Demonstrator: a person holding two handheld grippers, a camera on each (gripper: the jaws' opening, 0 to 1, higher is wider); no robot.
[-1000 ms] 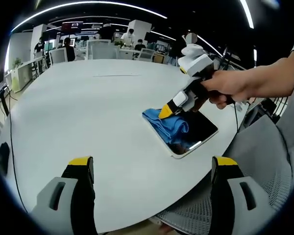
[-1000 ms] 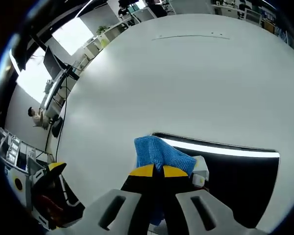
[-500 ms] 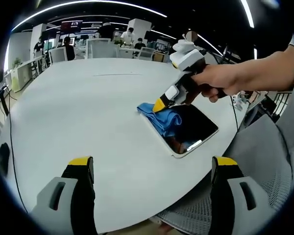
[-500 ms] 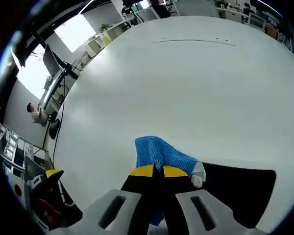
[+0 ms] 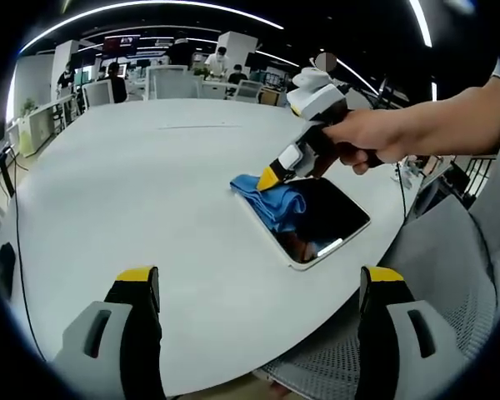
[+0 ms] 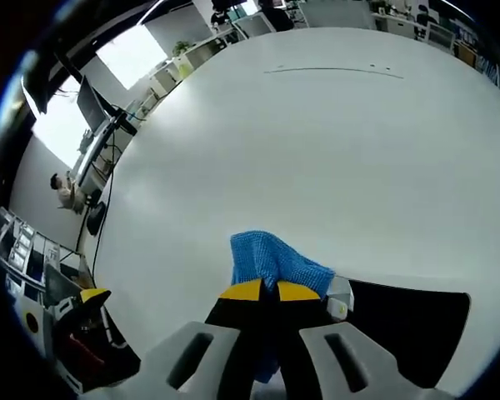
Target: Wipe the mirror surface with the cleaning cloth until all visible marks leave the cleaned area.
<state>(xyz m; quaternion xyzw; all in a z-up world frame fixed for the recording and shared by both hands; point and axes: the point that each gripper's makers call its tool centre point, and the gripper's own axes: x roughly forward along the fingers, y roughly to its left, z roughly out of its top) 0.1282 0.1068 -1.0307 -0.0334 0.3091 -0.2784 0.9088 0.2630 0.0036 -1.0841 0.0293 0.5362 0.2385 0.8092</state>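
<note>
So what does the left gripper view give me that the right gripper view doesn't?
Left gripper view: the whole mirror near the table edge, the person's hand on the right hand-held gripper, and the left hand-held gripper open above the table with nothing between its jaws.

Right gripper view: a close look at the right hand-held gripper shut on the blue cleaning cloth at the mirror's corner, with bare tabletop beyond.

Both: mirror, cloth, white table, right hand-held gripper.
</note>
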